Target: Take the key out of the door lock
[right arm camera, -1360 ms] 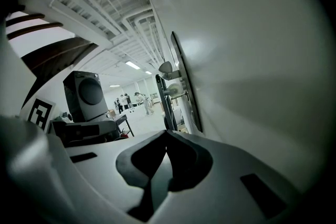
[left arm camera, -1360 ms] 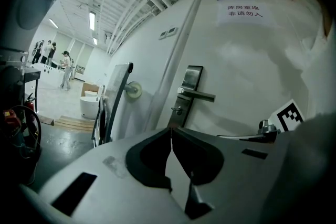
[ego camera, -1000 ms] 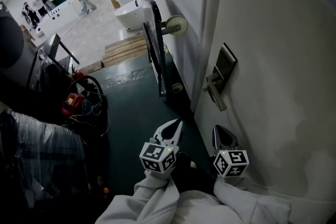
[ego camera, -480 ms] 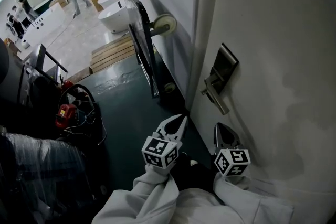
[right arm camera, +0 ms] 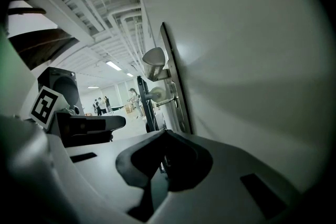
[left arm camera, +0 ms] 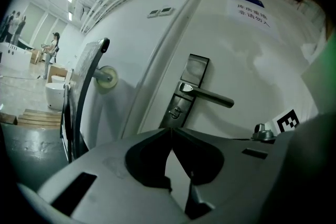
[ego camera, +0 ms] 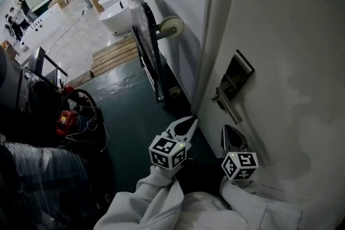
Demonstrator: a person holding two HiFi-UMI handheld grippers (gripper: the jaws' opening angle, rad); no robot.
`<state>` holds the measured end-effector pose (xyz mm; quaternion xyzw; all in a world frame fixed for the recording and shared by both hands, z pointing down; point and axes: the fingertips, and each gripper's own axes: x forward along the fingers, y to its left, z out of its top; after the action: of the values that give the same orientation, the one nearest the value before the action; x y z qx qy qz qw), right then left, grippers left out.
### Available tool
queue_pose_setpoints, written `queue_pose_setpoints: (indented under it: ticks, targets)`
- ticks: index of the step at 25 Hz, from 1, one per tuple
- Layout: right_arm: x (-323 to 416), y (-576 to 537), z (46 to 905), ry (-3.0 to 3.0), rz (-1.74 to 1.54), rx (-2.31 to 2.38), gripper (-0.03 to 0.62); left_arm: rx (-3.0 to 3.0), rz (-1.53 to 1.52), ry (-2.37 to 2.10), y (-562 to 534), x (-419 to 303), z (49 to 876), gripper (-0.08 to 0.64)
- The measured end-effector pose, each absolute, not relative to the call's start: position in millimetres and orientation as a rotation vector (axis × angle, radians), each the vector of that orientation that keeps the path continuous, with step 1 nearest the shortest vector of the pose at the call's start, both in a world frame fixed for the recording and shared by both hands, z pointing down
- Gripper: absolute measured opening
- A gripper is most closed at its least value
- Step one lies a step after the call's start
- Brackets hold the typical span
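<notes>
Since the earlier frame, the left gripper point(ego camera: 187, 124) has been brought nearer the white door point(ego camera: 291, 62). Its jaws, and those of the right gripper point(ego camera: 230, 135), are pressed together, empty. The small metal key point(left arm camera: 175, 111) is seen seated in the dark lock plate point(left arm camera: 184, 97) by the door's edge. Reaching, gripping and withdrawal are judged still to be done.

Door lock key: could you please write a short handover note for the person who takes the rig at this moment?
Left gripper: shut, empty, short of the door, pointing toward the lock plate.
Right gripper: shut, empty, close beside the door, lower than the handle.
Key: seems to sit in the lock plate under the handle; small, hard to make out.
Done: nothing yet; neither gripper touches the lock plate.
To do: open one gripper, grasp the Key, probably pull it straight out.
</notes>
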<state>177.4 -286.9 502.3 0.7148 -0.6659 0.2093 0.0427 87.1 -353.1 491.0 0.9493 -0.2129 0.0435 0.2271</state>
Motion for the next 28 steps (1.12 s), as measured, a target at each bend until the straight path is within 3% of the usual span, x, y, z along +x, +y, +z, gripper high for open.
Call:
queue_pose_setpoints:
  ticks: [12,14,16,28]
  targets:
    - [188,-288,501,-2.016,0.634,2.198,0.052,2.252,-0.101,-0.309,-370,125,481,0.025]
    - [189,-288,501,-2.014,0.633,2.197,0.052,2.177,-0.124,-0.259,-372,133,480,0.133]
    - [189,-288,500,-2.013,0.633,2.193,0.052,2.095,-0.149,-0.223,-374,139,478,0.167]
    - [191,-288,499,-2.016,0.622,2.167,0.051,1.790,-0.239,-0.143,-394,176,485,0.128]
